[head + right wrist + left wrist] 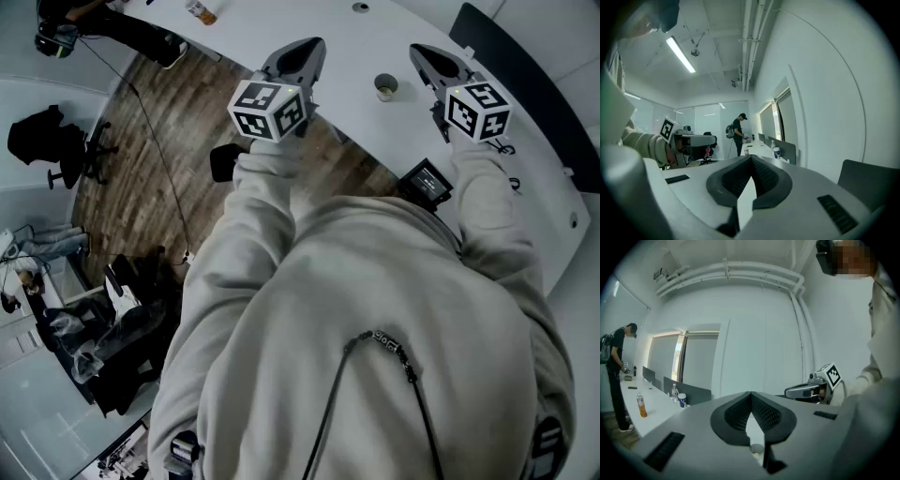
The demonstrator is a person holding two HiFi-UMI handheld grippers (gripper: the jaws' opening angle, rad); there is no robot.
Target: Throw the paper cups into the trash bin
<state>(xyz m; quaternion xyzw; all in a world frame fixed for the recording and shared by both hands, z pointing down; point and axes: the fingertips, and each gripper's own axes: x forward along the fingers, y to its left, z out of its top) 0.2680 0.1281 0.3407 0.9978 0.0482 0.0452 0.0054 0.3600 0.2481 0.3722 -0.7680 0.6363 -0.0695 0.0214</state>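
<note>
Using the paper cup (pixel 385 87) as the anchor, so everything's relative to that. It's standing upright on the white tabletop (pixel 281 19), out in the open with nothing touching it.

Way off to the cup's left, down on the wood floor (pixel 159 122), there's a black office chair (pixel 58 150). Closer in but still left, further along the tabletop, is an orange bottle (pixel 202 11); only part of it is in the head view.

Just left of the cup are the left tongs (pixel 309 49), held level in a hoodie sleeve (pixel 267 187), marker cube on top. From their own camera the tips are pressed together and nothing's pinched. You can just see the cup through the slit under the tips, sitting beyond them, not in them.

Just right of the cup are the right tongs (pixel 424 54), also level, tips pressed together and empty. So the cup sits between the two, a little apart from each.

Right of the cup and nearer the person, a small black gadget (pixel 427 181) sits at the tabletop's edge. Past the right tongs, far right of the cup, there's a dark chair back (pixel 534 89)
</note>
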